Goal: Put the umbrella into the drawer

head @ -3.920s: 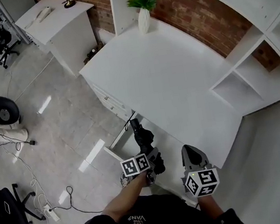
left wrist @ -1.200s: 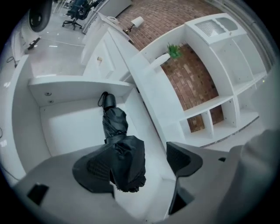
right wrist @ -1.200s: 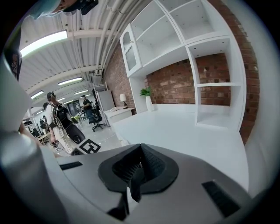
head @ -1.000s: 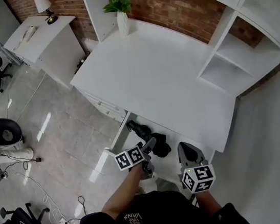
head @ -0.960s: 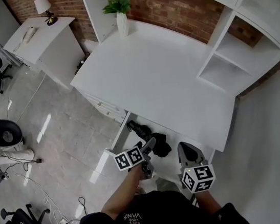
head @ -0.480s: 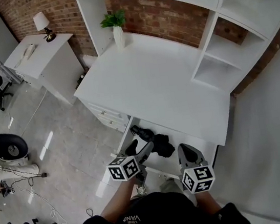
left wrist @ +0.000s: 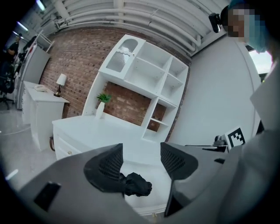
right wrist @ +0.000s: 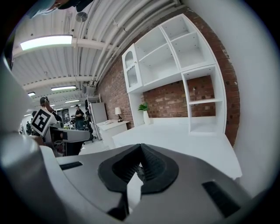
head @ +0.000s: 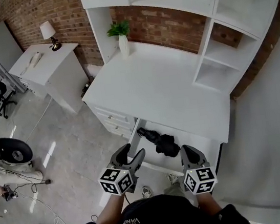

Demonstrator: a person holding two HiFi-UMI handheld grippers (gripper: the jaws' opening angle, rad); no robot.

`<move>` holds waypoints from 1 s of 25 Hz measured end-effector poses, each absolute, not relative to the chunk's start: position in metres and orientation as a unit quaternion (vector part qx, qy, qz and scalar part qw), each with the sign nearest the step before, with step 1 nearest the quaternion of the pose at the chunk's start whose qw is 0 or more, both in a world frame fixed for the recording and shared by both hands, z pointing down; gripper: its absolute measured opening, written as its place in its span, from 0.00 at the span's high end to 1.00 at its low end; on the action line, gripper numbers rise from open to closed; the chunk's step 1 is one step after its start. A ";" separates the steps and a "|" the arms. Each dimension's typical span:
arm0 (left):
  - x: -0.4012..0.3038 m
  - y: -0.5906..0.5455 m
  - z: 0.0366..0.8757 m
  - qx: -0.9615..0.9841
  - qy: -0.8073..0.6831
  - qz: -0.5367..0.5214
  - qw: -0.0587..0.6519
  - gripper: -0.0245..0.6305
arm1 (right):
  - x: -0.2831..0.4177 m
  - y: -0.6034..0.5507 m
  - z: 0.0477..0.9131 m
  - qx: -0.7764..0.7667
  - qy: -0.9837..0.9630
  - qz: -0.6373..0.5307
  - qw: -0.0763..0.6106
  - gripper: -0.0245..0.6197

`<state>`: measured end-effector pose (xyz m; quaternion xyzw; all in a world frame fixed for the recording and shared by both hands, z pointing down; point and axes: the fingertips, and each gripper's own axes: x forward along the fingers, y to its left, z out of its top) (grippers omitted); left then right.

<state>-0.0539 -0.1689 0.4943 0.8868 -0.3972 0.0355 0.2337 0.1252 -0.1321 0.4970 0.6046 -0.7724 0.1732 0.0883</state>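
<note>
The black folded umbrella (head: 158, 140) lies inside the open white drawer (head: 148, 160) under the desk top (head: 156, 80). My left gripper (head: 132, 154) hangs above the drawer's front left corner, apart from the umbrella. Its jaws are open and have just been closing, with nothing between them. In the left gripper view the umbrella (left wrist: 136, 184) shows low down beyond the left gripper (left wrist: 141, 154). My right gripper (head: 191, 153) hovers over the drawer's right front, shut and empty; in the right gripper view its pads meet at the right gripper (right wrist: 141, 151).
A potted plant in a white vase (head: 121, 36) stands at the desk's back left. White hutch shelves (head: 211, 68) rise at the right. A side cabinet with a lamp (head: 46, 31) stands to the left, with office chairs and floor cables (head: 22, 192) beyond.
My left gripper has let go of the umbrella, risen out of the drawer and rolled, drawing back toward me. The umbrella stays in the drawer. The head view has tilted up.
</note>
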 end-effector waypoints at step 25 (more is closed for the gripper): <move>-0.139 -0.112 0.472 0.880 -0.457 0.056 0.114 0.95 | 0.072 -0.106 0.492 0.595 -0.784 0.158 0.082 0.96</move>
